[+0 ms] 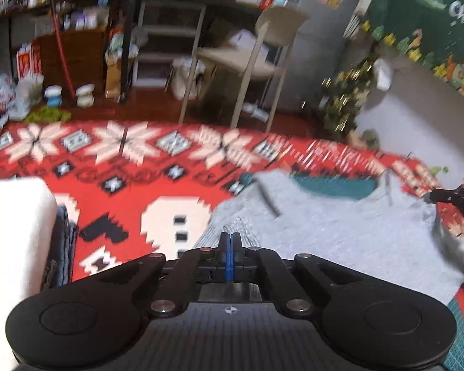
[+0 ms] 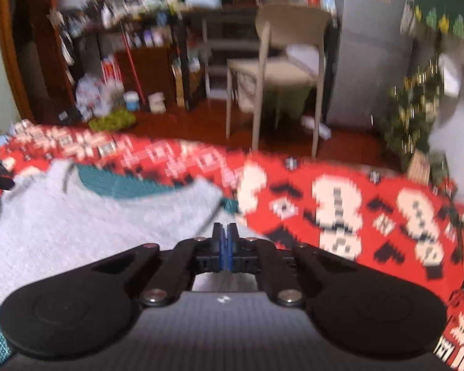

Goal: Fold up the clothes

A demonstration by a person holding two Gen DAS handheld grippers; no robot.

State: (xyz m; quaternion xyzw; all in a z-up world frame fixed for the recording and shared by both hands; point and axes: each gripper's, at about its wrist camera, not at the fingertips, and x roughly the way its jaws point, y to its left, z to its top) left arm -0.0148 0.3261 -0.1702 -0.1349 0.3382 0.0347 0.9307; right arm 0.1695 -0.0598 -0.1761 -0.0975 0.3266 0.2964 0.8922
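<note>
A light grey garment (image 1: 340, 235) (image 2: 77, 225) lies spread on a teal mat (image 1: 334, 187) (image 2: 120, 182), over a red patterned cloth (image 1: 108, 167) (image 2: 294, 191). My left gripper (image 1: 230, 238) is shut at the garment's ribbed left edge, and the fabric rises to its tips. In the right wrist view it shows as a dark tip (image 2: 0, 182) at the far left. My right gripper (image 2: 225, 232) is shut at the garment's right edge. From the left wrist it appears at the lifted right corner (image 1: 442, 196). Both views are blurred.
A white folded pile (image 1: 15, 232) with a dark blue piece (image 1: 63, 247) beside it sits at the left. Beyond the cloth's far edge stand a beige chair (image 1: 263, 58) (image 2: 281, 71), cluttered shelves (image 1: 77, 31) and a small decorated tree (image 1: 346, 99) (image 2: 414, 108).
</note>
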